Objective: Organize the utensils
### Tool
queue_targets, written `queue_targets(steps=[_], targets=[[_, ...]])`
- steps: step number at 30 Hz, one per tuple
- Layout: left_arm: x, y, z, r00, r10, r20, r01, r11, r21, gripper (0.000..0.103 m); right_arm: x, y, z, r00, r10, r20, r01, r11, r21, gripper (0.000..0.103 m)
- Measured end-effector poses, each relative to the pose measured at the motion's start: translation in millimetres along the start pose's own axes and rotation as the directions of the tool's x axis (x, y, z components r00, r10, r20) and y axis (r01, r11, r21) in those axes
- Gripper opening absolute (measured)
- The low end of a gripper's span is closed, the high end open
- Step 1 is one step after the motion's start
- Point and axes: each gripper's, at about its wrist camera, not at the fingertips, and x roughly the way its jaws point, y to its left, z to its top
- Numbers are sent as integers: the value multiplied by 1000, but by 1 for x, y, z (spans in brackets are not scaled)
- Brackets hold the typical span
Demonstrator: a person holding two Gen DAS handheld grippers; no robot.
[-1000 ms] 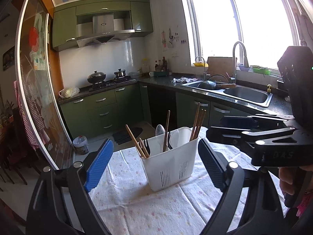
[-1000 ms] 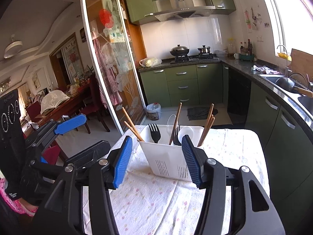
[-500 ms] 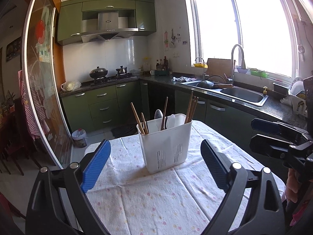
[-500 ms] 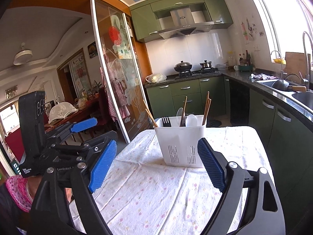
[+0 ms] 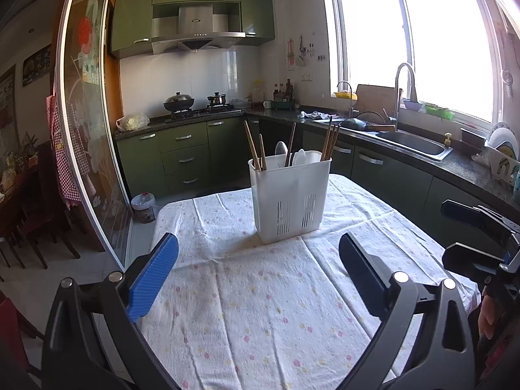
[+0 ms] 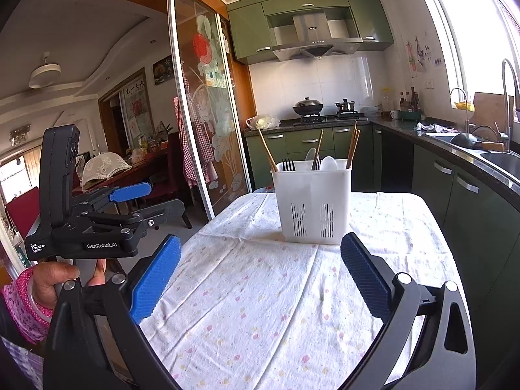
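Both hand-held grippers withdrew, opening; ribbed white caddy (image 5: 290,200) stands apart.

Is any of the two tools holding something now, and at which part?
Nothing is held. The left tool and right tool are both empty, their jaws opening, well short of the white utensil holder on the table.

wok (image 5: 179,100) on stove, sink (image 5: 412,143) under window.
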Motion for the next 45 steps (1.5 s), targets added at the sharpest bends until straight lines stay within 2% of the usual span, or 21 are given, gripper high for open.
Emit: queue_targets(steps=[8,12,16,21,28,45], targets=[[-5,17,-29,998,-29,-56,23,994,-105,96,-8,5,-24,999,-12,-44,12,1000,-6,98],[-10,22,-39,997,-36,-70,26,990,-138,96,-12,13,-29,998,-41,-50,38,998,-52,98],[-17,20,-48,997,-12,-74,3,992,-127,96,-16,18,-34,997,-54,-48,50,995,-87,98],[-28,14,-55,998,6,-70,-13,995,-101,96,-24,16,-40,997,-62,-56,57,995,-76,98],[-33,3,-61,996,-11,-84,4,996,-85,96,-40,14,-48,994,-93,-57,88,993,-78,98],[-41,-2,-65,996,21,-85,-26,998,-61,96,-49,9,-54,994,-92,-63,88,994,-71,98]])
